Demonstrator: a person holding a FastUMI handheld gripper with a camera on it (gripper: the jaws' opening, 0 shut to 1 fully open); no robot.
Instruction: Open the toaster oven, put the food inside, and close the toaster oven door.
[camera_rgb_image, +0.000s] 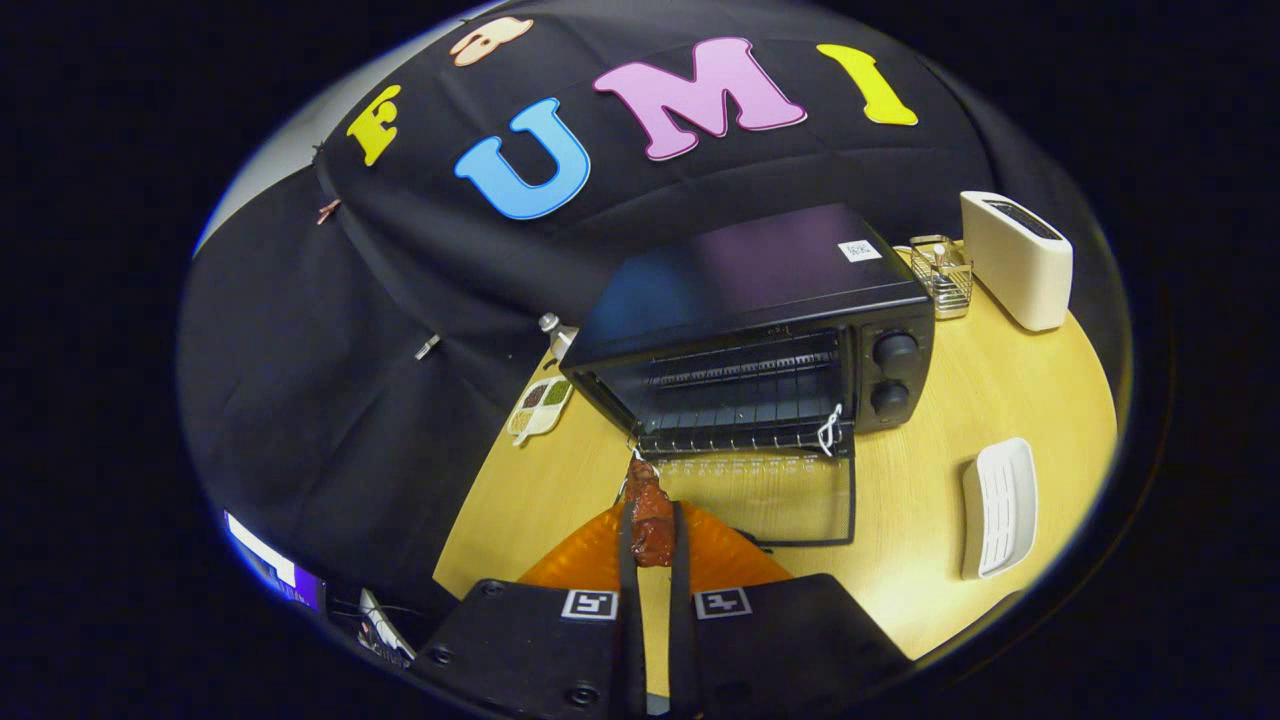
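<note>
Between the two fingers, close in, hangs a glossy reddish-brown piece of food, a lumpy meat-like chunk, and both fingers press on its sides, so the gap is narrow. Its exact kind is hard to make out. Just under and behind the food lies a ridged orange plate, half hidden by the fingers and the gripper body. The plate rests on a pale wooden surface.

Just ahead of the fingers the black toaster oven stands with its glass door folded down flat onto the surface; the food's upper end is near the door's hinge edge. A wire rack shows inside the dark cavity, and a white cord loop hangs at the door's right hinge corner. Two black knobs sit on the oven's right face.

To the right, apart from the oven, lies a white ribbed dish. To the left, beside the oven, sits a small divided tray of seasonings, with a capped bottle behind it, mostly hidden by the oven. Beyond the oven stand a wire holder and a cream slot toaster.
</note>
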